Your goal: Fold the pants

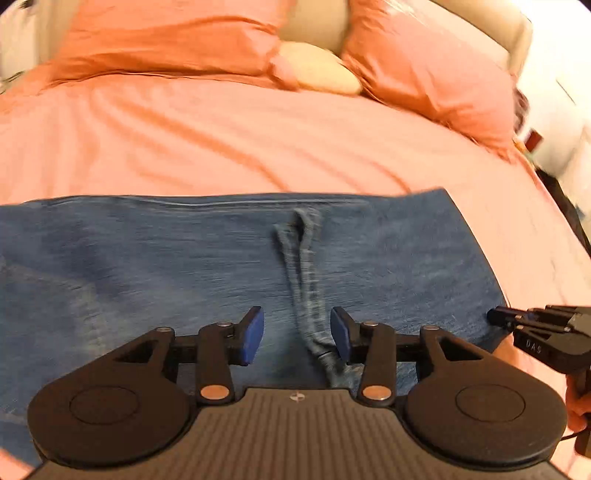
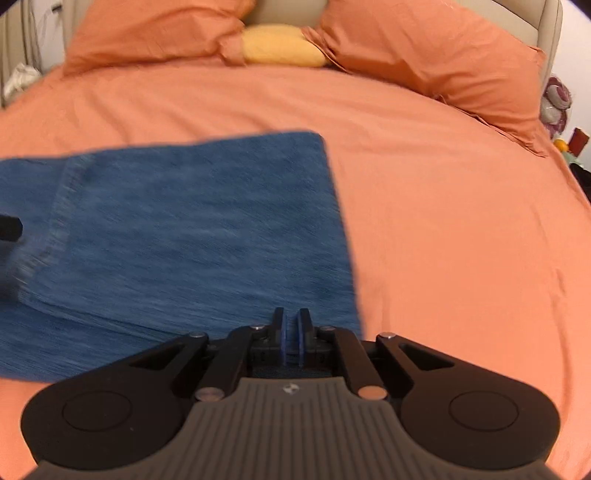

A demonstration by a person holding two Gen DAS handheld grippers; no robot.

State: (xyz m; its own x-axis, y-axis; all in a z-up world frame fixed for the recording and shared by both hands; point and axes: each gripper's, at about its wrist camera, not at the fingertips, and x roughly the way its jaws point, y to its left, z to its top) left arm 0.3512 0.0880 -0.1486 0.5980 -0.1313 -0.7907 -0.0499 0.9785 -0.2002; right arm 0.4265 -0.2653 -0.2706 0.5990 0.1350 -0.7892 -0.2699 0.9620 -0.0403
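Note:
Blue denim pants (image 1: 184, 258) lie flat and folded on the orange bedsheet (image 1: 221, 147). A bunched ridge of denim (image 1: 306, 280) runs up between my left gripper's fingers. My left gripper (image 1: 297, 332) is open just above the cloth, holding nothing. My right gripper (image 2: 291, 328) is shut with its pads together at the near right corner of the pants (image 2: 184, 240); whether cloth is pinched between them is hidden. The right gripper also shows in the left wrist view (image 1: 509, 319), at the pants' right edge.
Two orange pillows (image 2: 443, 55) and a yellow cushion (image 2: 280, 46) lie at the head of the bed. A beige headboard (image 2: 550, 33) stands behind them. Small items stand beside the bed at the far right (image 2: 557, 99).

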